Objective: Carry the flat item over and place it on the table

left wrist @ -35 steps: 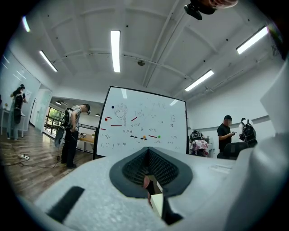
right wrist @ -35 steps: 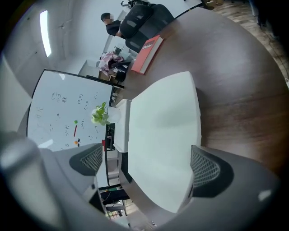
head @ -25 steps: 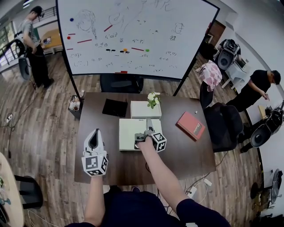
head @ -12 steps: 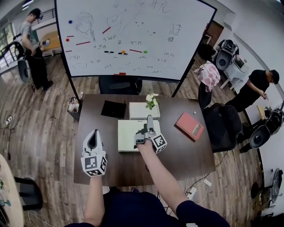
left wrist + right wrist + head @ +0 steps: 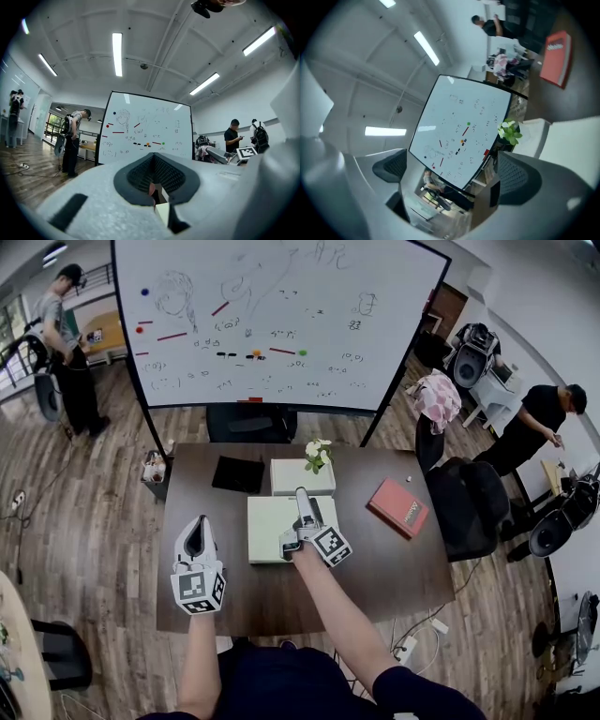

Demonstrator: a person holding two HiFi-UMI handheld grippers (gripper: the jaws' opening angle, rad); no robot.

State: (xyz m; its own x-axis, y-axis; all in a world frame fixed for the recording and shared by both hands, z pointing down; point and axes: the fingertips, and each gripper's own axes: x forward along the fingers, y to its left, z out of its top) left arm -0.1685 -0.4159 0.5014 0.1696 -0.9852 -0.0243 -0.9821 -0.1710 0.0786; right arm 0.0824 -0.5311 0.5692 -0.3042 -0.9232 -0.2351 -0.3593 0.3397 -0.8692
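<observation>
My right claw (image 5: 303, 497) hangs over the brown table (image 5: 375, 563), tilted upward, jaws apart with nothing between them. It is just above the pale flat item (image 5: 267, 531), which lies at the table's middle. My left claw (image 5: 197, 526), jaws pressed together, points up above the table's near left corner.
</observation>
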